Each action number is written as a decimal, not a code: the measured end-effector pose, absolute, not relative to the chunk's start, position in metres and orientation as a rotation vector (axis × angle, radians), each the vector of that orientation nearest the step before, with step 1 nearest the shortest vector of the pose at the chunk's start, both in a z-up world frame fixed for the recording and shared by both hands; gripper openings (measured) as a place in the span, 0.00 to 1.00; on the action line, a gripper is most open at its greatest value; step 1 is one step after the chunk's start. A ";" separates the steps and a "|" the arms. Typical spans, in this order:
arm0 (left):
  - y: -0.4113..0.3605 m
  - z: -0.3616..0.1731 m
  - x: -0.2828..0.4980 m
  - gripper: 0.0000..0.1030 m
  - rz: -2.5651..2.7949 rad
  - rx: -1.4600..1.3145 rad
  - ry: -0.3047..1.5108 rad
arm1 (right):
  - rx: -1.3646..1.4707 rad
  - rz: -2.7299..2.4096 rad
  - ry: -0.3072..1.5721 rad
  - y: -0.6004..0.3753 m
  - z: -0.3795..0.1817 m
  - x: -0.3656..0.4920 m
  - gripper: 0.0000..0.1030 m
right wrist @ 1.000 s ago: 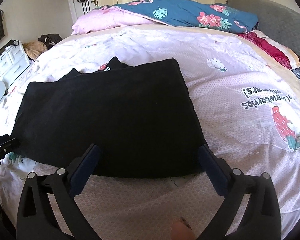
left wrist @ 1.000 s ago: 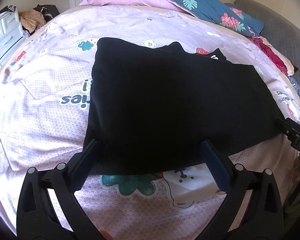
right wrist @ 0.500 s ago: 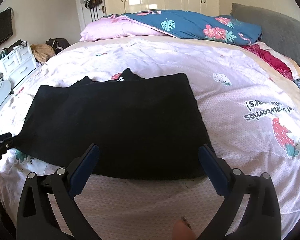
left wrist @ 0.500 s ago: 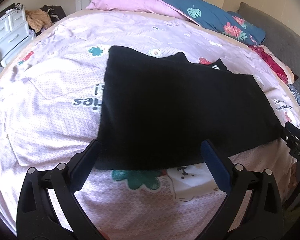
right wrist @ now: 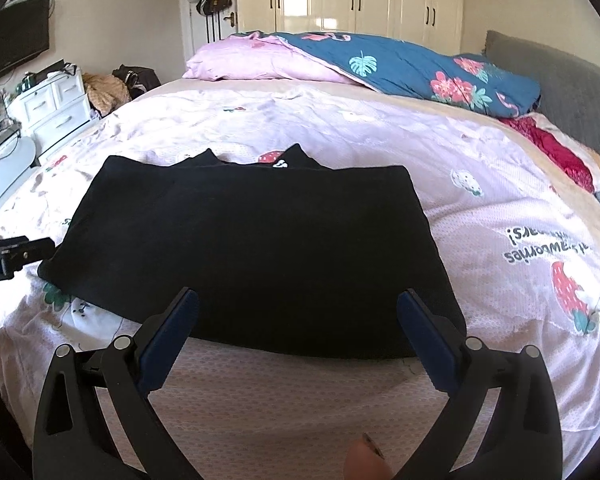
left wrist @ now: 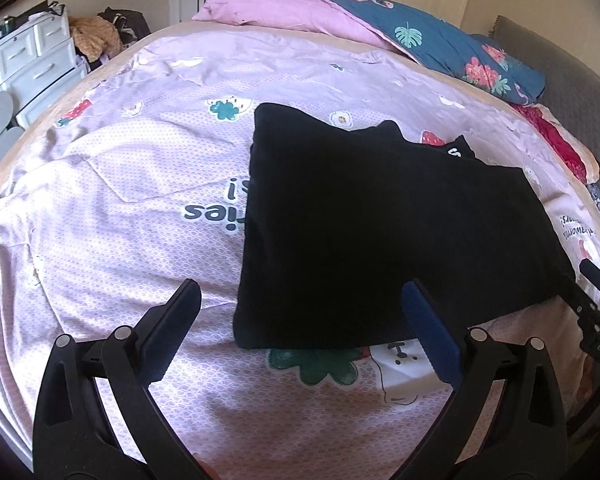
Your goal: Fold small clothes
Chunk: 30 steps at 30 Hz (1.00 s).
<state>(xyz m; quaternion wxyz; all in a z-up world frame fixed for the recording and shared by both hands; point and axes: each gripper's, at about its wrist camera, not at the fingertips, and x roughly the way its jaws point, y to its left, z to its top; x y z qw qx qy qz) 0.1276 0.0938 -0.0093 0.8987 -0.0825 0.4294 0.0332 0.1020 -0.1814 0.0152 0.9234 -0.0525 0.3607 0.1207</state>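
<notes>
Both grippers have drawn back from the black garment [right wrist: 256, 256] since a second ago, so more of the bedroom shows beyond it in each view. Left gripper [left wrist: 300, 320] has its fingers [left wrist: 172, 328] spread wide and empty, hovering over the bed's near edge with the garment's near left corner between them. Right gripper [right wrist: 298, 326] also has its fingers [right wrist: 168, 340] spread wide, holding nothing, poised above the garment's near hem. That garment lies folded flat as a broad rectangle on the pink printed bedsheet [right wrist: 500, 208], close to the near edge of the bed, with two dark points poking out along its far edge. At the far side of the bed sit a pink pillow [right wrist: 252, 60] and a blue flowered quilt [right wrist: 412, 68]; white drawers [left wrist: 40, 56] stand off the bed's left side.
</notes>
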 end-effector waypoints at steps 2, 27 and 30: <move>0.097 -0.008 0.127 0.91 0.076 -0.175 0.888 | -0.117 0.253 0.734 -0.176 0.016 0.100 0.96; 0.140 -0.011 0.131 0.91 0.166 -0.247 0.879 | -0.230 0.430 0.707 -0.081 0.024 0.081 0.96; 0.147 -0.014 0.133 0.91 0.173 -0.268 0.884 | -0.249 0.454 0.711 -0.069 0.022 0.079 0.96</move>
